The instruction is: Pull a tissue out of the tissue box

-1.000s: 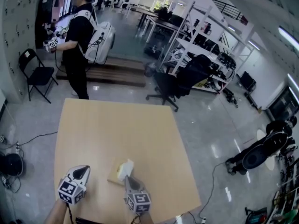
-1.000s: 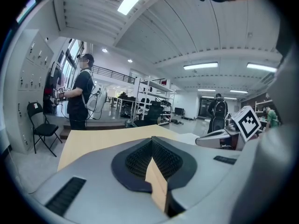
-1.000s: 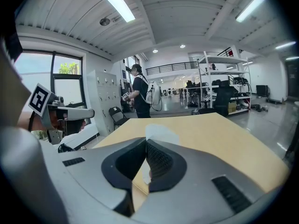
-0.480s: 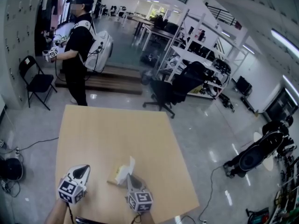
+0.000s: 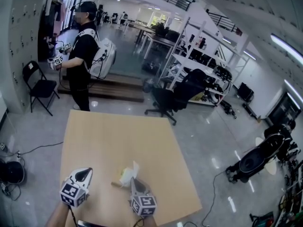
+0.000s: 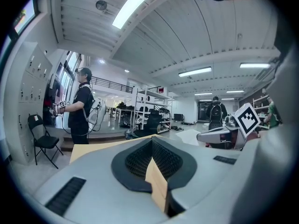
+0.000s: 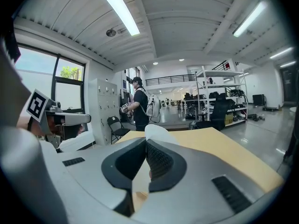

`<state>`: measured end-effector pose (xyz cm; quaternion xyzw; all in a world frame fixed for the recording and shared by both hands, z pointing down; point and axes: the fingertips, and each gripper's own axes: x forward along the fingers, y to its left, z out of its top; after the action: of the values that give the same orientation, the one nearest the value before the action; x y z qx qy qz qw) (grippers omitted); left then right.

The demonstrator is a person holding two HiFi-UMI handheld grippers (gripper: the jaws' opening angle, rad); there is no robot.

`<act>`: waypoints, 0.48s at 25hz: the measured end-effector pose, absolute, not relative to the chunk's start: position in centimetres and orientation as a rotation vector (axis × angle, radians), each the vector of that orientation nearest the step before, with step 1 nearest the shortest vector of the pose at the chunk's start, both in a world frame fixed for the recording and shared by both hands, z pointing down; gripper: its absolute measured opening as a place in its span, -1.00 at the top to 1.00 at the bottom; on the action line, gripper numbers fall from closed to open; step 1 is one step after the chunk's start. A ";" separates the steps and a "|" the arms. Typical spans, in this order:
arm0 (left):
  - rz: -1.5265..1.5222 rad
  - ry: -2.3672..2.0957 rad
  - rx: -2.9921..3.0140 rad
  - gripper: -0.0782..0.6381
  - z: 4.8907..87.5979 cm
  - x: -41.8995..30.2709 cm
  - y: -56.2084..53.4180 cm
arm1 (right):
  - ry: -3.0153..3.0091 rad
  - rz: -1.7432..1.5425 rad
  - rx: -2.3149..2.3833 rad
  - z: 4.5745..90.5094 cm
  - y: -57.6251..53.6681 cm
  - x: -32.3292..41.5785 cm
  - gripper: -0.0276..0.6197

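Tissue (image 5: 135, 168) sticks up from the box (image 5: 121, 178) on the tabletop (image 5: 118, 136), pinched tight by the right hand-held gripper (image 5: 133, 181). The left hand-held gripper (image 5: 85, 173) is pressed together, empty, off to the side. Pull straight up slowly and hold the box down, or it may lift too.

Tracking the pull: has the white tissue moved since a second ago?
Yes: white tissue, pinched by the right gripper, stands taller above the tan cardboard tissue box.
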<state>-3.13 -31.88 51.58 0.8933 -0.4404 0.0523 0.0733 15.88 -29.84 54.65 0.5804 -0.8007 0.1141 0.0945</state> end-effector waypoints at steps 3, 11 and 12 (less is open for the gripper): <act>0.153 -1.328 2.680 0.76 51.9 -3.6 -30.6 | -2.404 0.330 1.725 53.8 -28.4 15.5 0.88; 0.138 -1.347 2.699 0.76 51.1 -4.1 -27.2 | -2.416 0.314 1.756 52.8 -24.6 15.5 0.88; 0.136 -1.345 2.700 0.76 51.0 -4.2 -26.8 | -2.416 0.314 1.759 52.8 -24.2 15.4 0.88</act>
<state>-4.24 -26.81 51.05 0.8925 -0.4446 0.0448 0.0608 15.43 -24.18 52.78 0.5842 -0.8020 0.1042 0.0683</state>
